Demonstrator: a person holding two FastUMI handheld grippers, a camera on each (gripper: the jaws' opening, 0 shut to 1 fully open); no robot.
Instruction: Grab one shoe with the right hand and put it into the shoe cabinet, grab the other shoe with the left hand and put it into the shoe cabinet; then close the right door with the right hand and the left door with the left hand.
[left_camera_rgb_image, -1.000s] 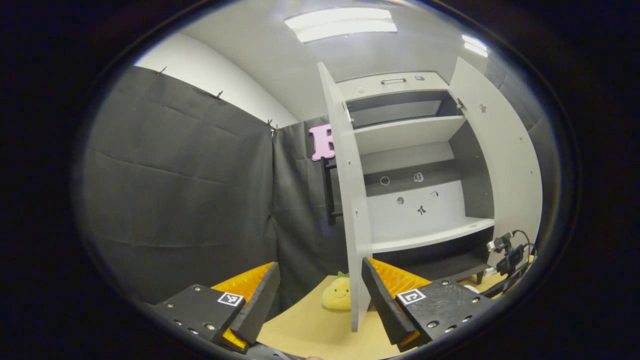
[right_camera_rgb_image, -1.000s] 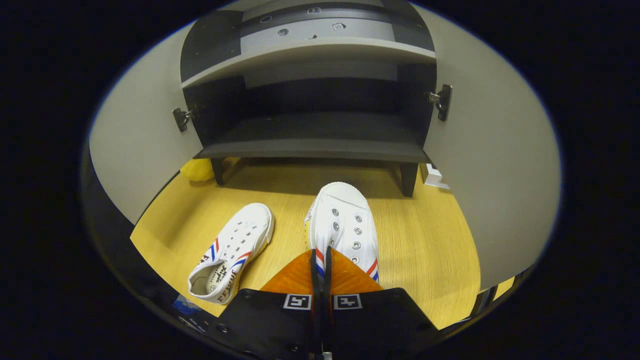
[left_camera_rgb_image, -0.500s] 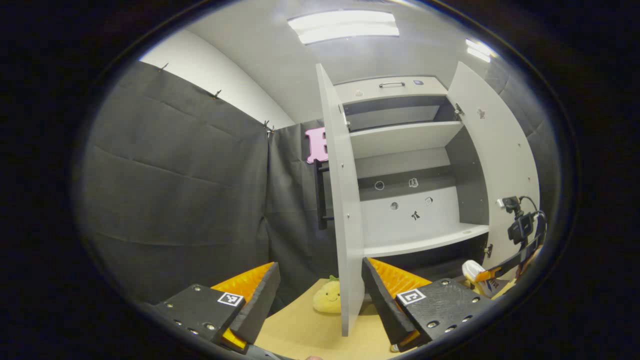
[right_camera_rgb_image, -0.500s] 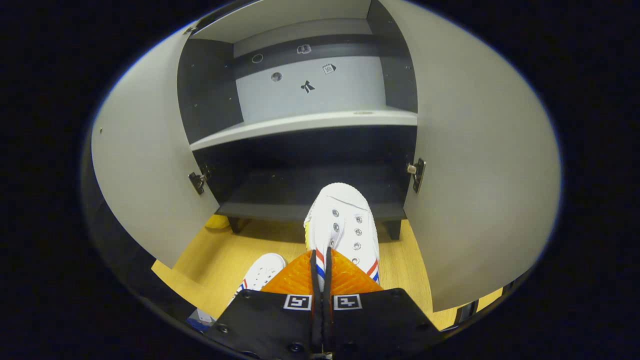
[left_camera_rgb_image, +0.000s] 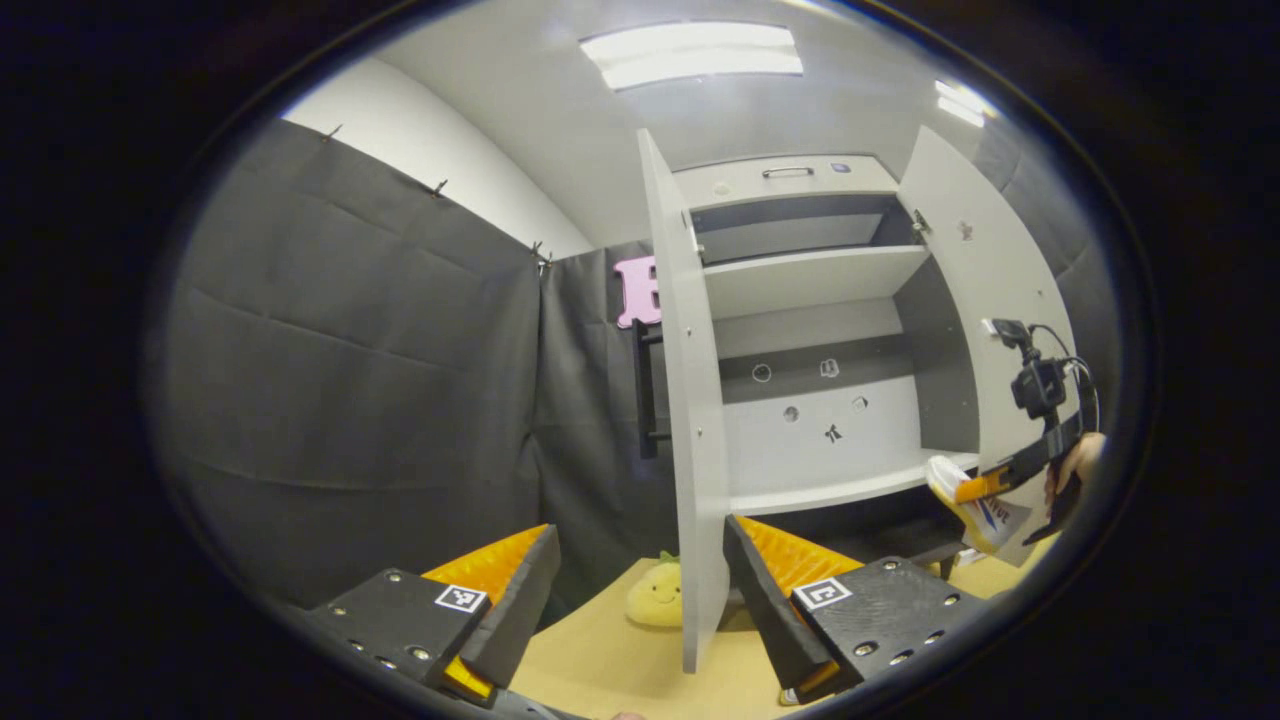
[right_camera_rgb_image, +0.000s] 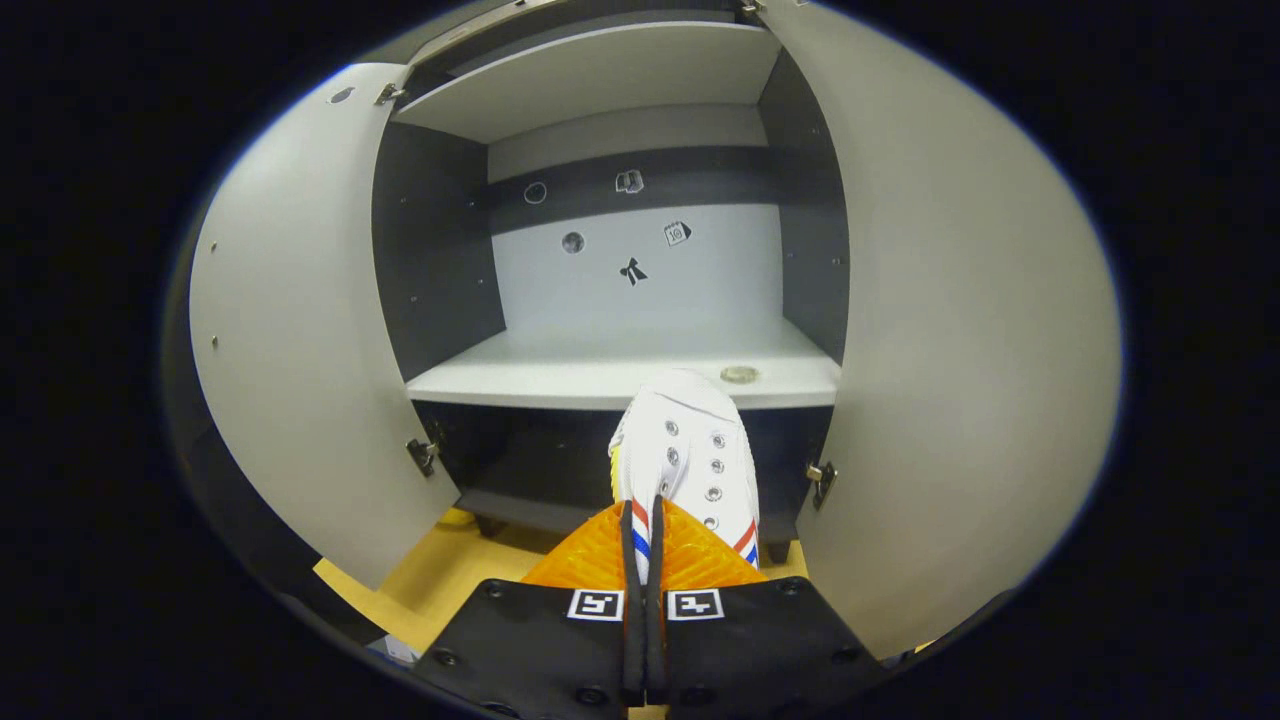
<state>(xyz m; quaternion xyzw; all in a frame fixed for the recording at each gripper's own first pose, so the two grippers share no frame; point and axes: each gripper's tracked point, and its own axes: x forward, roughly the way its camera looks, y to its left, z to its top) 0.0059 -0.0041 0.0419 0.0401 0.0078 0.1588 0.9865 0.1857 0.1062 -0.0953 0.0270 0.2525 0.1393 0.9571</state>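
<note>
My right gripper (right_camera_rgb_image: 640, 515) is shut on the heel end of a white shoe (right_camera_rgb_image: 688, 445) with red and blue stripes. The shoe hangs in the air, its toe pointing at the front edge of the cabinet's pale middle shelf (right_camera_rgb_image: 560, 378). The shoe cabinet (left_camera_rgb_image: 815, 340) stands with both doors wide: left door (right_camera_rgb_image: 290, 330), right door (right_camera_rgb_image: 960, 330). In the left gripper view the right gripper (left_camera_rgb_image: 985, 485) holds the shoe (left_camera_rgb_image: 975, 510) at the far right, in front of the cabinet. My left gripper (left_camera_rgb_image: 640, 527) is open and holds nothing, just left of the left door's edge (left_camera_rgb_image: 690, 420).
A yellow plush toy (left_camera_rgb_image: 655, 595) lies on the wooden floor (left_camera_rgb_image: 610, 665) beside the left door's foot. A small round disc (right_camera_rgb_image: 740, 374) sits on the middle shelf. A dark bottom shelf (right_camera_rgb_image: 520, 470) lies below. A hand (left_camera_rgb_image: 1078, 458) holds the right gripper.
The right gripper has lifted the shoe from the floor to the height of the middle shelf; the second shoe has dropped out of its view. The left gripper has barely moved.
</note>
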